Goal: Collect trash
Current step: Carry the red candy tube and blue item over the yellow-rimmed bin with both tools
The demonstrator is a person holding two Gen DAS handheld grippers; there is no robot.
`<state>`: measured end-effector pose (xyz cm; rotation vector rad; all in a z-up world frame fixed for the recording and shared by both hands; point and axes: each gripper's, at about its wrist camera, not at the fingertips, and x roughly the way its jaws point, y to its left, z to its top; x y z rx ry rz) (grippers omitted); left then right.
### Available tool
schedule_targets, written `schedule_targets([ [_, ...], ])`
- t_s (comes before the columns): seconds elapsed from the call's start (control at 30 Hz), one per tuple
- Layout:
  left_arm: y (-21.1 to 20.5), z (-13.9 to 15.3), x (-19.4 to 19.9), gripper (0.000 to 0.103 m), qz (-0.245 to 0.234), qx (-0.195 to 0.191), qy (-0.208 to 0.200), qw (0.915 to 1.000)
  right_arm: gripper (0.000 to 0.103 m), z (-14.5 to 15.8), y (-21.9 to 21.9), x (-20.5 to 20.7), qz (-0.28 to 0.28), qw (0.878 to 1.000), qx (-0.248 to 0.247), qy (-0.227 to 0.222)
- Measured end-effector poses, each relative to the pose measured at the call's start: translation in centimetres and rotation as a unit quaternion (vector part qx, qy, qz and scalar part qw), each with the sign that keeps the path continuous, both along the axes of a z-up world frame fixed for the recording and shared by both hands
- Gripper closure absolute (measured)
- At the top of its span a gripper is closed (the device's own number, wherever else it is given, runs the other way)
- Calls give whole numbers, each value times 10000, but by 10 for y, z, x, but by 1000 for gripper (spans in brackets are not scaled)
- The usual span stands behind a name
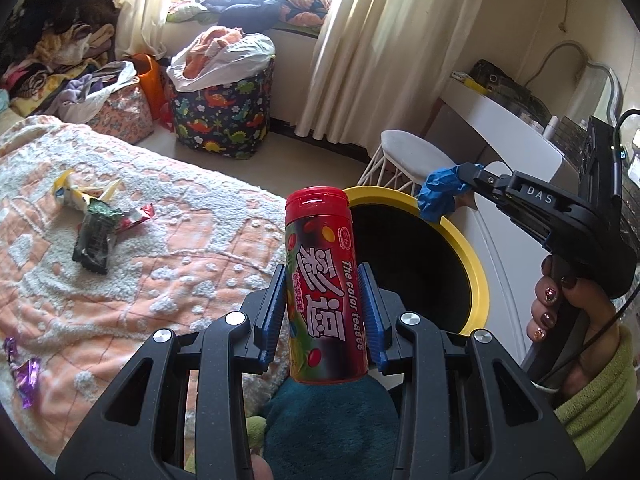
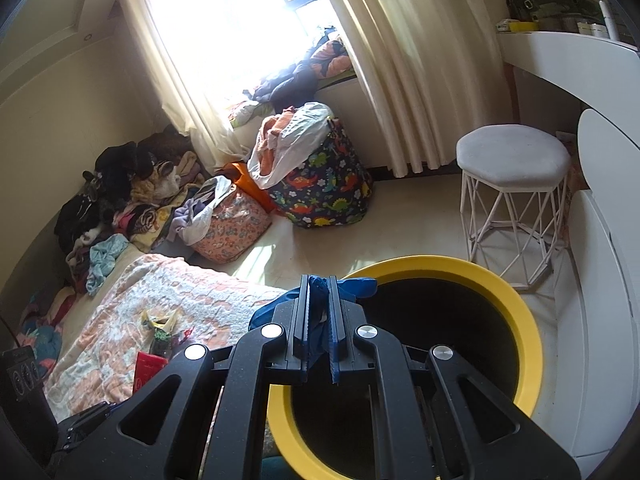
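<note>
Left gripper (image 1: 324, 312): jaws clamped on an upright red candy canister (image 1: 322, 280) at frame centre. Right gripper (image 2: 319, 320): jaws shut on a crumpled blue wrapper (image 2: 320, 300), held over the yellow rim of the black bin (image 2: 524, 320). Wrappers (image 1: 96, 220) lie on the bed (image 1: 160, 280), left of frame. Stool (image 2: 512, 184) stands upper right.
</note>
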<state>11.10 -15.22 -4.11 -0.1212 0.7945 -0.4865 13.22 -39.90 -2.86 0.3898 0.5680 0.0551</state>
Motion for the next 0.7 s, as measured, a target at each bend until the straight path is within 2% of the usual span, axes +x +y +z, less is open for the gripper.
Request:
schedule_targets([
  [0.7,-49,-5,11,75,-459,66,-16,9989,96,-17,-44,-3,-522,9982,218,182],
])
